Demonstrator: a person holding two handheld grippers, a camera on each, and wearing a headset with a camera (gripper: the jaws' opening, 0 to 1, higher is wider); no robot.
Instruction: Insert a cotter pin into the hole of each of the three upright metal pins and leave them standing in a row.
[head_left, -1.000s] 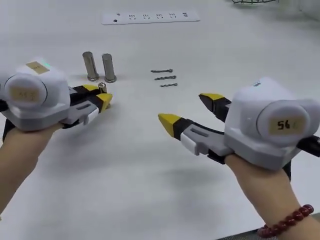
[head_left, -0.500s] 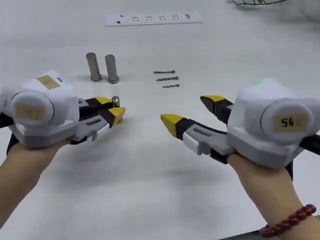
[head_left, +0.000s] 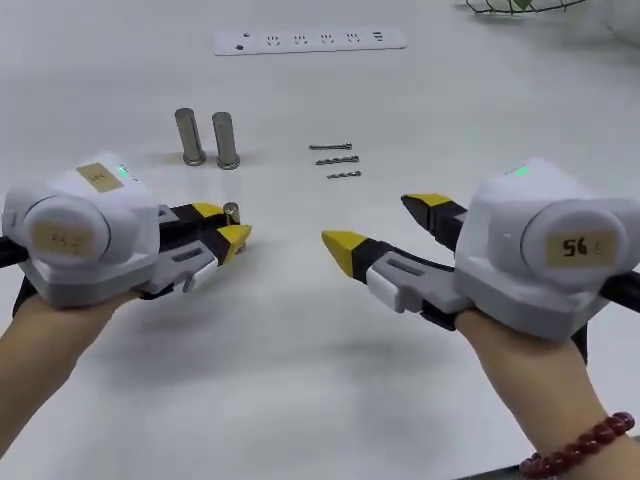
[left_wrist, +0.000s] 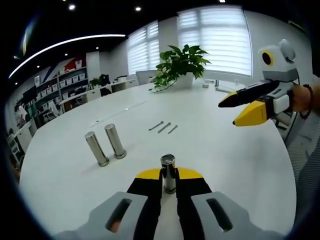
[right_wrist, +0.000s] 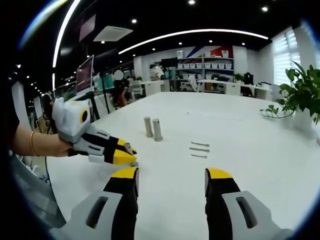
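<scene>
Since a second ago the left claw (head_left: 226, 222) has carried one metal pin away from the other two, drawing it toward the person and a little to the right. The gap between it and the standing pair has widened. The right claw (head_left: 376, 220) has barely shifted.

There are three metal pins in all. The held pin (left_wrist: 168, 171) is pinched upright between the left claw's two yellow tips, which press against its lower shaft while its round top rises above them. Whether its foot touches the bench (head_left: 300, 340) cannot be told. The other two pins stand upright on the white bench, side by side and just apart: the outer pin (head_left: 188, 136) on the left and the inner pin (head_left: 225, 140) to its right. Both are beyond the left claw, near it but not touching.

Three cotter pins (head_left: 337, 160) lie flat and loose on the bench to the right of the standing pair. They sit one behind another in a short column, parallel, close together but apart.

The right claw hovers nearer the person than the cotter pins, with its two yellow tips spread wide. One red bead bracelet (head_left: 575, 445) circles that wrist.

One white power strip (head_left: 310, 41) lies on the far side of the bench. In the left gripper view, one leafy plant (left_wrist: 180, 62) stands at the bench's far end.
</scene>
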